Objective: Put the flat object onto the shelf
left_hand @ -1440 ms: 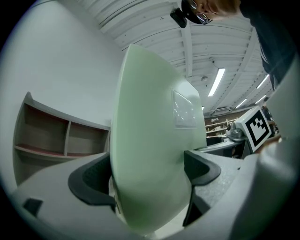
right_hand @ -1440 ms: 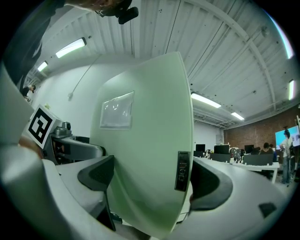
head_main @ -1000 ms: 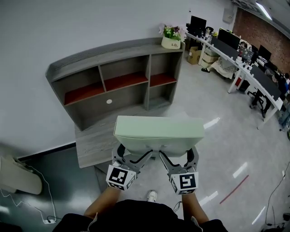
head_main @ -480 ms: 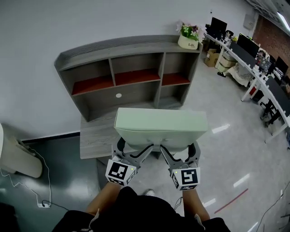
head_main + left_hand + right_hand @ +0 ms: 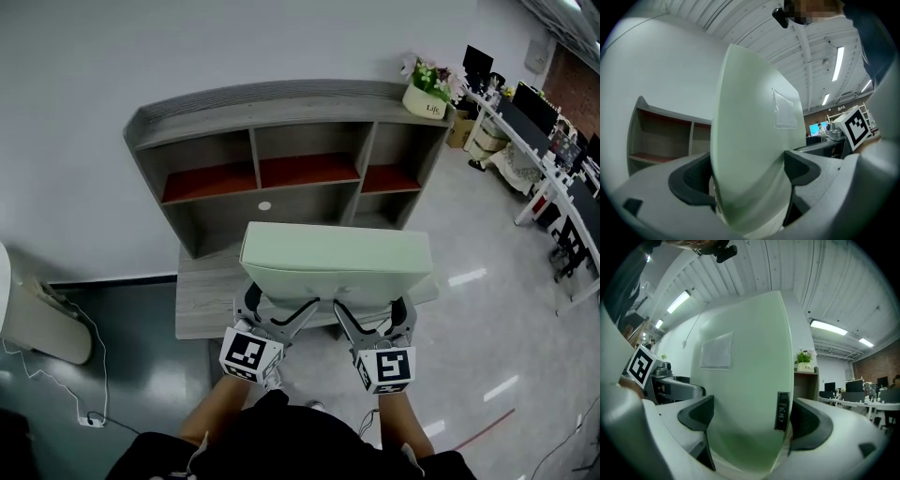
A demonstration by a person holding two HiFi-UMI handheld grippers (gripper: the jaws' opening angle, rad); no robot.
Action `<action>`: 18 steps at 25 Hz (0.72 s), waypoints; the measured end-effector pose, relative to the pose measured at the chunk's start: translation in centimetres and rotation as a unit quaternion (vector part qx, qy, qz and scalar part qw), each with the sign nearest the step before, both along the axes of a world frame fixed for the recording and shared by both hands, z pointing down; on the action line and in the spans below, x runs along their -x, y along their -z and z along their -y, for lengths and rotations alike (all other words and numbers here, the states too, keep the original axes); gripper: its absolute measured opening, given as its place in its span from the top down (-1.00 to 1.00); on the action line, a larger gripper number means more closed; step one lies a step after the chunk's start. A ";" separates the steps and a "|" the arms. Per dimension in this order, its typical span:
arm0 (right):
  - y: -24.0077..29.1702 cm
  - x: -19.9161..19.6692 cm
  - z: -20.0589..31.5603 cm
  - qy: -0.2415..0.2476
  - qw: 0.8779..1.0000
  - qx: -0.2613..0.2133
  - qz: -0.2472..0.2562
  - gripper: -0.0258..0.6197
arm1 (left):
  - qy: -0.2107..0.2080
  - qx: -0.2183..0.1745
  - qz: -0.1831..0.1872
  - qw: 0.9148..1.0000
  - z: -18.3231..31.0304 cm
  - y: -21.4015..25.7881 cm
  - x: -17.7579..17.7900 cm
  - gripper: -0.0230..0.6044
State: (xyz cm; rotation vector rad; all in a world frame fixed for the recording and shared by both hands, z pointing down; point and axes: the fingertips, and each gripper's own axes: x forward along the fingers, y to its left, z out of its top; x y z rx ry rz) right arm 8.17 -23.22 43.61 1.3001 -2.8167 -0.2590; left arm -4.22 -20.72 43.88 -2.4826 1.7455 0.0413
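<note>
A pale green flat cushion (image 5: pixel 336 259) is held level in front of me, above the grey desk. My left gripper (image 5: pixel 278 311) is shut on its near edge at the left, and my right gripper (image 5: pixel 370 314) is shut on the near edge at the right. In the left gripper view the cushion (image 5: pixel 750 140) fills the space between the jaws. The right gripper view shows the cushion (image 5: pixel 750 394) likewise clamped, with a small dark tag on its edge. The grey shelf unit (image 5: pixel 281 150) with red-lined compartments stands beyond the cushion, against the white wall.
A grey wooden desk (image 5: pixel 202 295) sits below the shelf unit. A flower pot (image 5: pixel 429 94) rests on the shelf top at the right. A pale object (image 5: pixel 47 328) and a cable lie on the floor at left. Office desks with monitors (image 5: pixel 553 141) line the right.
The shelf unit has shifted toward the middle of the head view and sits closer. Both grippers keep their hold on the cushion, in the same pose.
</note>
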 end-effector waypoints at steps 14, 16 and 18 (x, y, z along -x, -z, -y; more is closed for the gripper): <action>0.7 10.0 7.4 0.030 0.999 -0.011 -0.011 -0.56 | 0.034 -0.003 -0.019 0.999 6.6 0.1 9.8 -0.60; 0.7 11.3 8.1 0.035 0.999 -0.011 -0.008 -0.57 | 0.038 -0.004 -0.019 0.999 7.3 0.2 11.1 -0.60; 0.8 12.5 8.8 0.039 0.999 -0.009 -0.001 -0.57 | 0.040 -0.004 -0.019 0.999 7.9 0.2 12.2 -0.60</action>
